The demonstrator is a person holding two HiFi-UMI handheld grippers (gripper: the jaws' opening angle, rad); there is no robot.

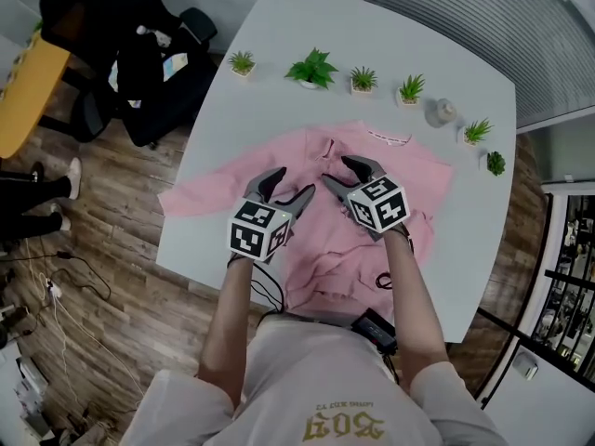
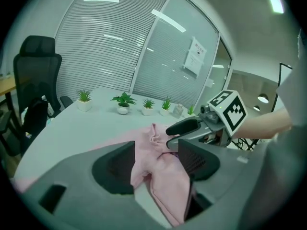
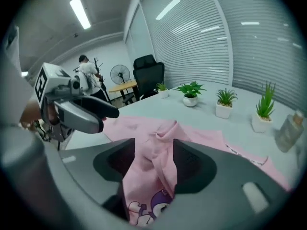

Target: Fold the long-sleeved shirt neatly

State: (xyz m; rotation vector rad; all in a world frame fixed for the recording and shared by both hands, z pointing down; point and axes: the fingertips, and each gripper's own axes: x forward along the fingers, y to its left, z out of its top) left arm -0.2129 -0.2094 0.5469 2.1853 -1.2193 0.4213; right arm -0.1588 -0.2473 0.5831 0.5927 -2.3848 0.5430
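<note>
Print point(image 3: 156, 206) on the shirt point(image 3: 206, 139) shows only between the wide right tongs point(image 3: 153, 150); left tongs point(image 2: 156, 147) gape too.

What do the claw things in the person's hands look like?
The left gripper and right gripper each have two dark grey jaws and a white cube with black square markers. A black cable hangs under the left arm. The person wears a pale short-sleeved T-shirt.

We see only part of the cartoon print point(image 3: 156, 206) on the long-sleeved shirt point(image 3: 144, 128); the wall notice point(image 2: 194, 57) is unreadably small.
</note>
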